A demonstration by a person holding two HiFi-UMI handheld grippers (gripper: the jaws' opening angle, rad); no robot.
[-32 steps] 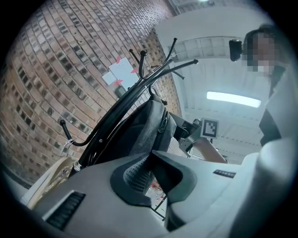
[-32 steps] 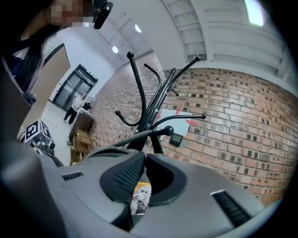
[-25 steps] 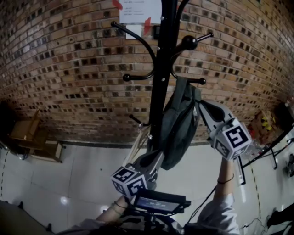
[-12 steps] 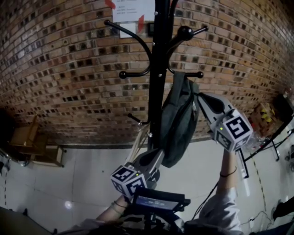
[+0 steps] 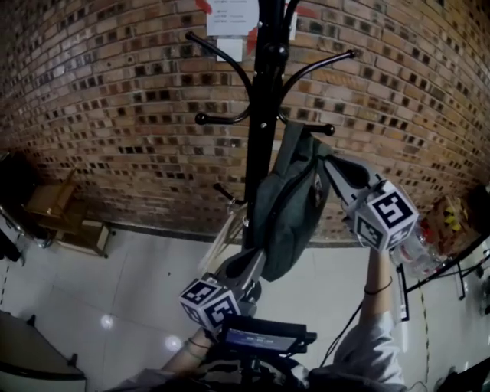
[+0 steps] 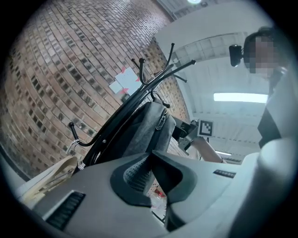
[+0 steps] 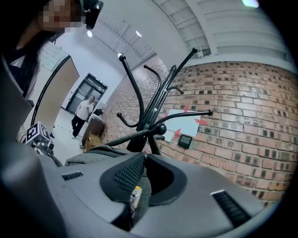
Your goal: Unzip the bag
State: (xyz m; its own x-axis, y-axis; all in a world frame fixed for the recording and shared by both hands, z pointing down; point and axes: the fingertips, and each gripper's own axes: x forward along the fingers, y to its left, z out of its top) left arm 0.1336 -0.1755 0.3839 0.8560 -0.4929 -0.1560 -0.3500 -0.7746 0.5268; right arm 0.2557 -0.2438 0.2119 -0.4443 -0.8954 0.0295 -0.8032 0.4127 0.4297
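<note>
Bag: a grey bag (image 5: pixel 295 199) hangs by its top from a side hook of the coat rack, in front of the brick wall, its body sagging down and to the left of the hook.
Bag's zip pull: from the left gripper view a metal pull (image 6: pixel 160 122) dangles on the bag's (image 6: pixel 139 135) near face, with nothing touching it.
Right gripper: the right gripper (image 5: pixel 325 162) comes in from the right, its nose against the bag's upper edge just under the hook. Its jaws (image 7: pixel 144 157) are drawn almost together and grey cloth shows in the slit between them. Which bit of the bag they pinch, I can't make out.
Left gripper: the left gripper (image 5: pixel 256 260) reaches up from below to the bag's bottom end. Its jaws (image 6: pixel 150 157) are closed tip to tip right at the grey fabric, nipping the lower edge.
Marker cubes: one rides on each gripper, left (image 5: pixel 210 300) low by the person's body, right (image 5: pixel 385 220) up beside the bag.
Arm: the person's right forearm (image 5: pixel 375 291) stretches upward, a thin band at the wrist.
Coat rack: a black pole (image 5: pixel 264 92) with curved hooks and knobbed arms, just behind the bag.
Pale straps: cream cloth (image 6: pixel 46 174) hangs low on the rack, behind the pole.
Wall: brick (image 5: pixel 115 115), with a white paper (image 5: pixel 230 11) taped up in red behind the rack top.
Floor: light and glossy (image 5: pixel 115 283). Wooden furniture (image 5: pixel 57 218) stands at the wall to the left.
Far off: another person (image 7: pixel 83 114) stands by a doorway.
</note>
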